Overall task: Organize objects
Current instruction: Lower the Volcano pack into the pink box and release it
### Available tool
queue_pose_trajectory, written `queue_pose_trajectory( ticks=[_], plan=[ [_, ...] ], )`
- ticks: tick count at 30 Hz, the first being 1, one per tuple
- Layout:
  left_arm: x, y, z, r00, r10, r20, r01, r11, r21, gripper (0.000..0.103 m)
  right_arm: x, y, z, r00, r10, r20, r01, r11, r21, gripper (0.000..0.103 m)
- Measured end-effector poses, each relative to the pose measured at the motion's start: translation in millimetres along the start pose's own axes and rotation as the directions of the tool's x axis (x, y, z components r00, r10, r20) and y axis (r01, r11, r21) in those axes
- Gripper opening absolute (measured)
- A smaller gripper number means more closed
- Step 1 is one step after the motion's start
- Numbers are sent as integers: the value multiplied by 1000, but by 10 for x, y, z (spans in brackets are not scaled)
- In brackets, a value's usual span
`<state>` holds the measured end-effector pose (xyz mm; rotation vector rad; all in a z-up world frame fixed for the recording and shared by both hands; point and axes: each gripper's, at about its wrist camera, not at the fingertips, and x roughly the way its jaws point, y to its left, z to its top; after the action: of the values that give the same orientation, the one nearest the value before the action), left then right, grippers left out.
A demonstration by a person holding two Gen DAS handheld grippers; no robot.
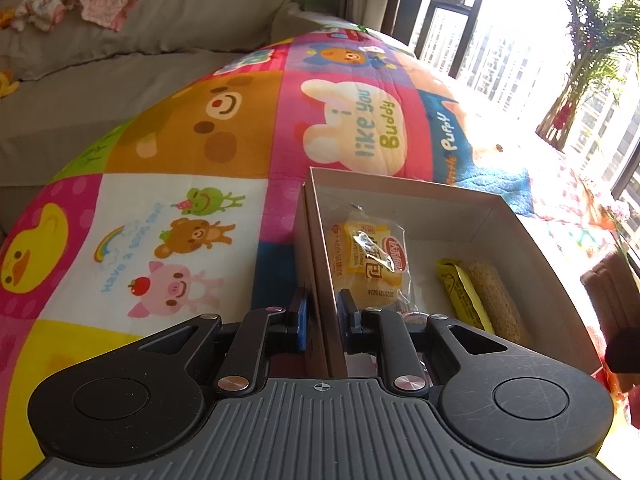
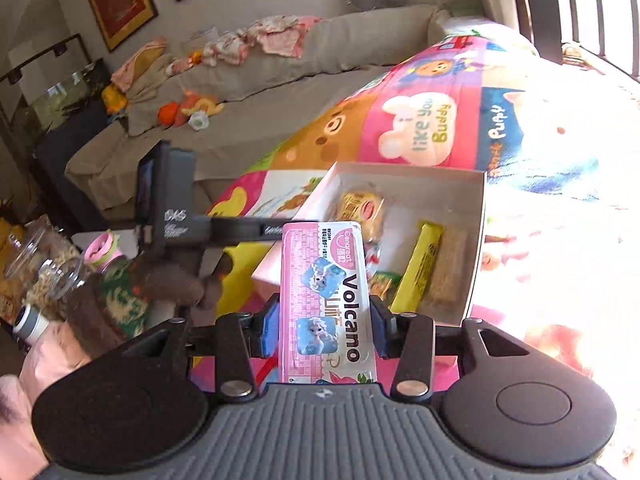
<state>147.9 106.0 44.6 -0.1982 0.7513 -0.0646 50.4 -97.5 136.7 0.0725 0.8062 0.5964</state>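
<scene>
An open cardboard box (image 1: 532,264) sits on a colourful cartoon blanket (image 1: 200,152). It holds a wrapped yellow bun (image 1: 368,264), a yellow-wrapped bar (image 1: 460,296) and a beige grain bar (image 1: 496,304). My left gripper (image 1: 322,320) is shut on the box's left wall, one finger inside and one outside. My right gripper (image 2: 324,326) is shut on a pink "Volcano" snack pack (image 2: 326,296) and holds it above the near left part of the box (image 2: 478,248). The bun (image 2: 360,208) and the bars (image 2: 424,268) show beyond the pack.
A grey sofa (image 2: 224,120) with clothes and toys stands behind the blanket. Glass jars (image 2: 44,268) and a pink-lidded cup (image 2: 100,252) stand at the left. The left gripper's body (image 2: 168,208) reaches in from the left. A window and a plant (image 1: 580,60) are at the right.
</scene>
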Motion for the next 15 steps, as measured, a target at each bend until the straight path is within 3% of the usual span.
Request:
queue_pose_trajectory(
  ticks=[3, 6, 8, 12, 15],
  plan=[
    [0, 0, -5, 1000, -2, 0, 2, 1000, -2, 18, 450, -151, 237, 1000, -17, -9, 17, 993, 113, 44],
    [-1, 3, -10, 1000, -3, -2, 3, 1000, -4, 18, 905, -317, 431, 996, -86, 6, 82, 968, 239, 44],
    [-3, 6, -18, 1000, -6, -3, 6, 1000, -2, 18, 1150, -436, 503, 996, -91, -7, 89, 950, 301, 47],
    [-5, 12, -24, 1000, -12, -1, 12, 1000, -3, 19, 1071, -442, 456, 993, -113, 23, 103, 963, 251, 49],
    [-6, 9, -33, 1000, -11, 4, 11, 1000, -5, 18, 669, -410, 340, 979, -181, 89, 168, 976, 141, 55]
  ],
)
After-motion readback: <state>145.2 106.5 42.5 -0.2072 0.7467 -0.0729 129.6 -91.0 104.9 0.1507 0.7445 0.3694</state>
